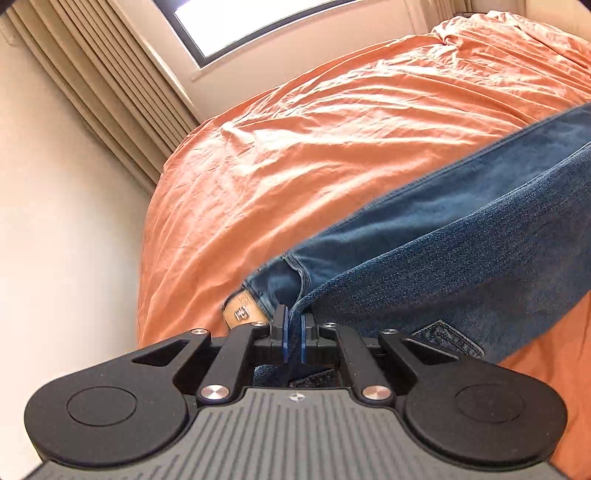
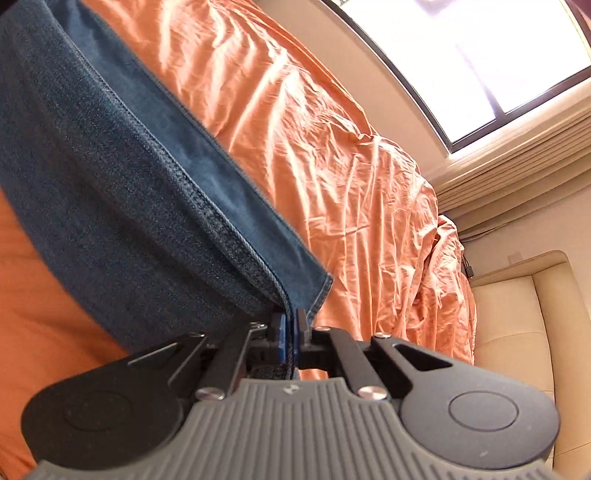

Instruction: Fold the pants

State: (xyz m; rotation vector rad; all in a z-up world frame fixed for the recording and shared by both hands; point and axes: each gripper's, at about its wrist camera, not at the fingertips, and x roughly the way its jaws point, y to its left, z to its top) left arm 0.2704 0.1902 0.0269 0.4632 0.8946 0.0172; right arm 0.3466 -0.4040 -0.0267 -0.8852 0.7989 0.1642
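Blue denim pants (image 1: 461,236) stretched over wrinkled orange bedsheet (image 1: 295,155), spanning between both tools. Left black two-finger gripper (image 1: 294,338): jaws closed on denim edge at waistband end; tan leather label patch (image 1: 242,313) just left of blue finger pads (image 1: 284,338). Right black two-finger gripper (image 2: 291,338): jaws clamped on seam at leg hem (image 2: 321,291). Beige pleated curtain (image 1: 110,92) and bright window (image 1: 236,22) at far side; cream cushioned seat (image 2: 524,314) right of bed.
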